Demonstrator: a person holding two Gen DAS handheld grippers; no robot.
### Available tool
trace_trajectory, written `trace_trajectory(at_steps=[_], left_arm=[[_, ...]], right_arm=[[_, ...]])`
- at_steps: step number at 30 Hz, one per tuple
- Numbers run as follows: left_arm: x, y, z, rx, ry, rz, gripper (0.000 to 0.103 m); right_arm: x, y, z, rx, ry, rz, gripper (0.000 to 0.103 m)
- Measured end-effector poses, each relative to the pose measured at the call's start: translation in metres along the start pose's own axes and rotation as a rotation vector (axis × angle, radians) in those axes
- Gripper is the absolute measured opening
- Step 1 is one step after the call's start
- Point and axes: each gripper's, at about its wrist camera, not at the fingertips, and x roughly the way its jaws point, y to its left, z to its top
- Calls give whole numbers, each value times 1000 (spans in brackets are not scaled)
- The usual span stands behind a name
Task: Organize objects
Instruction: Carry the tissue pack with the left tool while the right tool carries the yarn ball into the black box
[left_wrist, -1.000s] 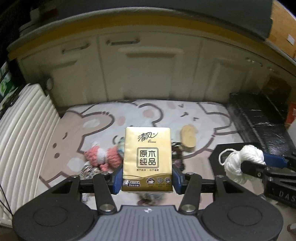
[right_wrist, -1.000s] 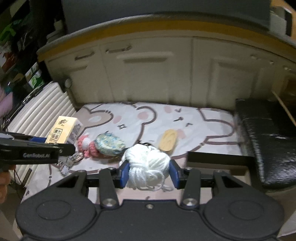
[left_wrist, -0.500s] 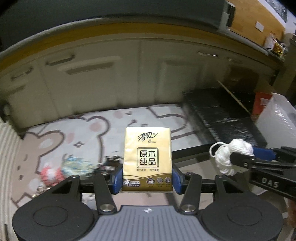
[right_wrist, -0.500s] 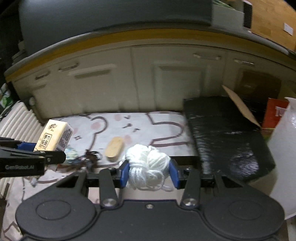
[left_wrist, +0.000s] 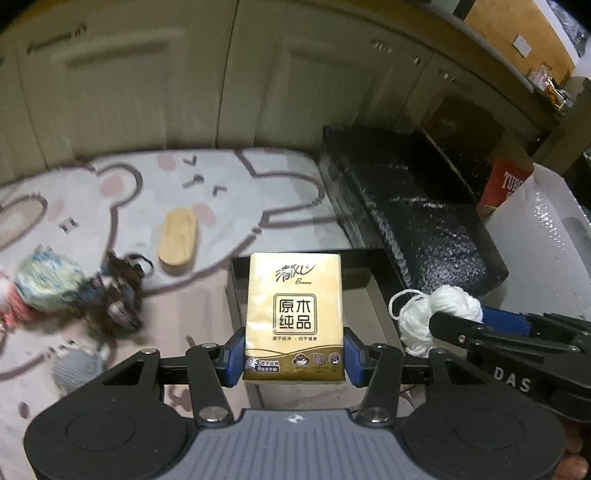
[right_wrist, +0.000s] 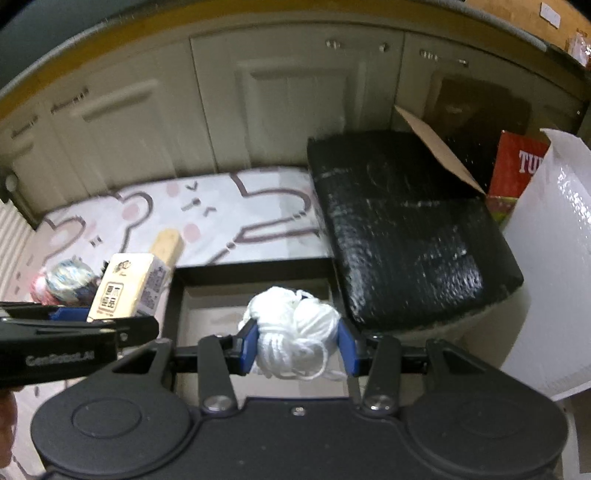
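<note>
Left hand-held gripper: clamped on an upright gold tissue pack, held above the near-left corner of a black open box. Right hand-held gripper: closed around a white yarn ball, held over the box interior. On the bear-print mat: wooden oval piece, blue-patterned yarn ball, dark tangled item, well left of the box.

Right gripper grips yarn ball (white).
</note>
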Motion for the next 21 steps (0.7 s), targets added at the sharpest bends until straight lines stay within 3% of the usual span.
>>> trace_trajectory(at_steps=[4,11,15,21], left_arm=[[15,2,-3,-31,32,-21,52],[25,5,-4,-34,19,-21,54],[28,7,-7,-17,29,14,61],[30,15,-10,-27,67,29,62]], right_arm=[[10,0,-1,-1,28,-6,46],[26,3,1,5,56,-12,47],[33,5,0,10,65,-27,55],[33,4,-4,28,80,-38,60]])
